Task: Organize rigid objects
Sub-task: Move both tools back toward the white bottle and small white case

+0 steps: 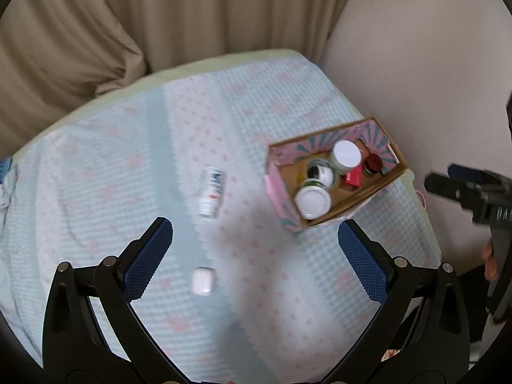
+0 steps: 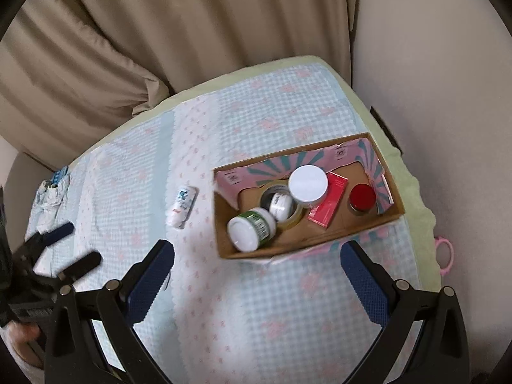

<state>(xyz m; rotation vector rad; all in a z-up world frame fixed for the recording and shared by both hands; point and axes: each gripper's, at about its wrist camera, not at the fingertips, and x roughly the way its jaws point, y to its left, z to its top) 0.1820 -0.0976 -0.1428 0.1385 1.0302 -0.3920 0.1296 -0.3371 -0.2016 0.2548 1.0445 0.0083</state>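
Note:
A pink and teal cardboard box (image 1: 281, 188) (image 2: 224, 224) stands on the checked cloth and holds white-lidded jars (image 1: 312, 201) (image 2: 308, 185), a tape roll (image 2: 296, 219), a red packet (image 2: 328, 204) and a red-lidded jar (image 2: 361, 196). A white bottle (image 1: 211, 192) (image 2: 182, 206) lies on its side left of the box. A small white case (image 1: 203, 281) lies between my left gripper's fingers. My left gripper (image 1: 256, 256) is open and empty above the cloth; it also shows in the right wrist view (image 2: 75, 246). My right gripper (image 2: 257, 275) is open and empty just before the box.
The table is covered by a light blue checked cloth (image 1: 128, 166) with a pale green rim (image 2: 412, 192). Beige curtains (image 1: 96, 25) hang behind. A white wall is at the right. A pink ring (image 2: 444, 252) hangs off the right edge. Crumpled wrappers (image 2: 51, 195) lie at far left.

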